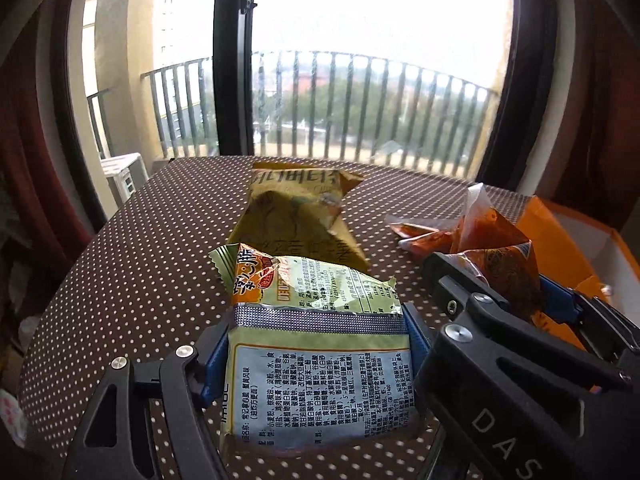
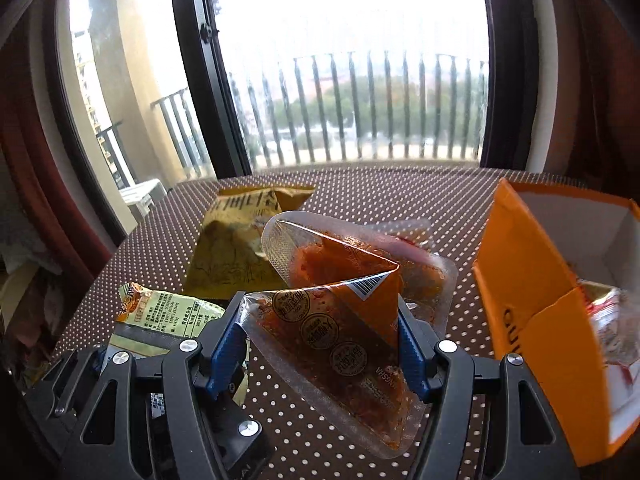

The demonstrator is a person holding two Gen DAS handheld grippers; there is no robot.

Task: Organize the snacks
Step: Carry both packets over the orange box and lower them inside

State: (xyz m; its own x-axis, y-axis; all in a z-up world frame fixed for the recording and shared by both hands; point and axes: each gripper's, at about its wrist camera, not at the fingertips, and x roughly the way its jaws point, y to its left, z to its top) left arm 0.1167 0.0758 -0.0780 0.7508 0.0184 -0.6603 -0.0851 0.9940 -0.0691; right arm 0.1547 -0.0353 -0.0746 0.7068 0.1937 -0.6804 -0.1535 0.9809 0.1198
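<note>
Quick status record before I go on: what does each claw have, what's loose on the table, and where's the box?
left claw: shut on green-yellow noodle packet
right claw: shut on clear orange spicy pouch
loose on table: yellow chip bag, another clear pouch
orange box: open, at right, holds a wrapped snack

overexposed daylight through window (image 1: pixel 360 20), dim vignetted edges, strong fisheye curvature, slight blur.

Tablecloth (image 1: pixel 120 260) brown, white dots; box (image 2: pixel 532 280) orange (white inside); noodle packet (image 1: pixel 320 360) pale green; sauce pouch (image 2: pixel 340 320) red-orange.
</note>
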